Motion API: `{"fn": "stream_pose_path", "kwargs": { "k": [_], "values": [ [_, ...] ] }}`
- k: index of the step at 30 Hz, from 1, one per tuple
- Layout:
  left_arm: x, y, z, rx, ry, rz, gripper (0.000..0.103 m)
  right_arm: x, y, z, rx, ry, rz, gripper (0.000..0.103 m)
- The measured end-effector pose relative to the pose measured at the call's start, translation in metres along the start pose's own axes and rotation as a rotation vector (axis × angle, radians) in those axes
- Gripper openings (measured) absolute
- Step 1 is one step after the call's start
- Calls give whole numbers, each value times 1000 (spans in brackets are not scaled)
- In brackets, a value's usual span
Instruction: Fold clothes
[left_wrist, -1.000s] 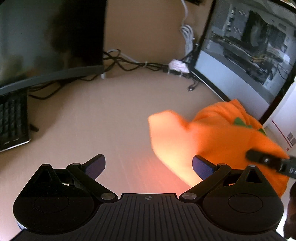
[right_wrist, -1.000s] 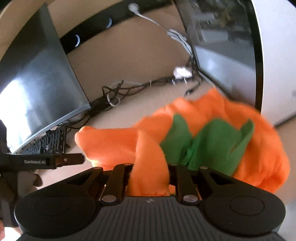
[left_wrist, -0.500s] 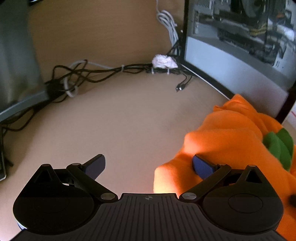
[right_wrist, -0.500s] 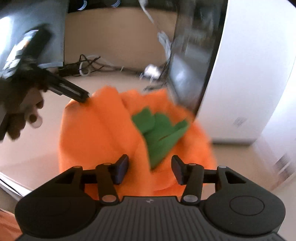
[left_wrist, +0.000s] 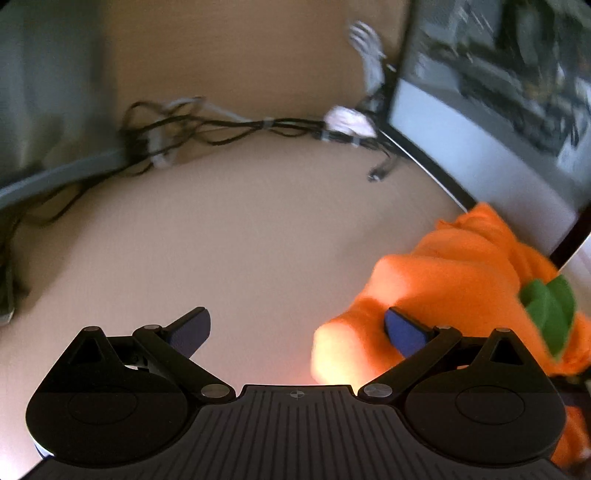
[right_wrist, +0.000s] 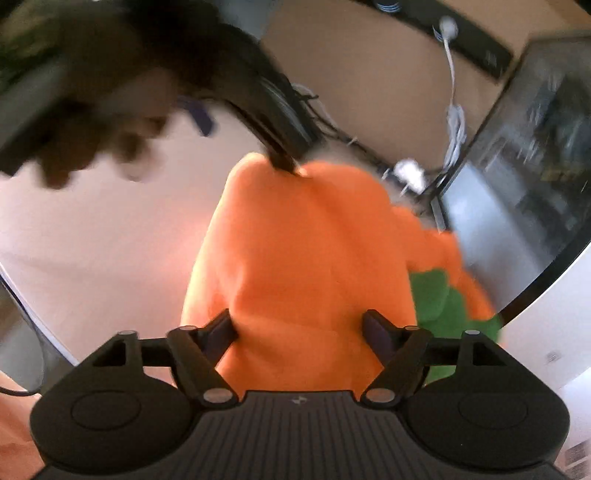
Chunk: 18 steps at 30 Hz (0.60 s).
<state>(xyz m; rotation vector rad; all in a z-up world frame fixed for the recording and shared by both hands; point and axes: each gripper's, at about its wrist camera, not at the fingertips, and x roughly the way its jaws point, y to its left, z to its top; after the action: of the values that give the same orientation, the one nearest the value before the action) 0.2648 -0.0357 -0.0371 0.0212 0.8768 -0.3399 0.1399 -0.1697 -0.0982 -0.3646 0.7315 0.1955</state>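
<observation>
- The orange garment (right_wrist: 306, 258) lies bunched on the bench (left_wrist: 240, 240), at its right side, close to the monitor (left_wrist: 498, 110) that stands there.
- A green part (right_wrist: 439, 299) of the garment shows on its right side, near the monitor's lower edge.
- Your right gripper (right_wrist: 301, 334) has its jaws spread, and the orange cloth fills the gap between them. They do not pinch it.
- Your left gripper (left_wrist: 295, 330) also has its jaws spread wide. Its right finger (left_wrist: 404, 332) lies against a fold of the garment, and its left finger (left_wrist: 188, 332) is over bare bench.
- In the right wrist view you see the left gripper from the side: a dark finger tip (right_wrist: 284, 162) touches the far top edge of the garment. This part is blurred, so I cannot tell more.
- Your left hand (right_wrist: 92, 140) shows in that same view at the upper left, dark and blurred.
- Behind the garment a bundle of black cables (left_wrist: 221, 129) runs along the back of the bench, with a white lump (left_wrist: 349, 120) near the monitor's corner.
- A second dark screen (left_wrist: 48, 110) stands at the far left of the bench.
</observation>
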Motion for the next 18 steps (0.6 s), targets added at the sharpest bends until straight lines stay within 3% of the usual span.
{"fn": "stream_pose_path", "kwargs": {
  "k": [6,8,10,12,18],
  "values": [
    [-53,83,-28,-169,-43,65,103,7,-15,37,354,21,331,24],
    [-67,107,-36,-216,-54,88,102,2,-16,47,475,-7,488,18],
    [-77,126,-40,-250,-69,87,102,-5,-20,54,558,-41,581,15],
    [-79,135,-39,-271,-65,55,103,-10,-24,59,551,-69,558,15],
    [-47,116,-40,-284,39,-162,103,-7,-11,44,329,-25,269,15]
  ]
}}
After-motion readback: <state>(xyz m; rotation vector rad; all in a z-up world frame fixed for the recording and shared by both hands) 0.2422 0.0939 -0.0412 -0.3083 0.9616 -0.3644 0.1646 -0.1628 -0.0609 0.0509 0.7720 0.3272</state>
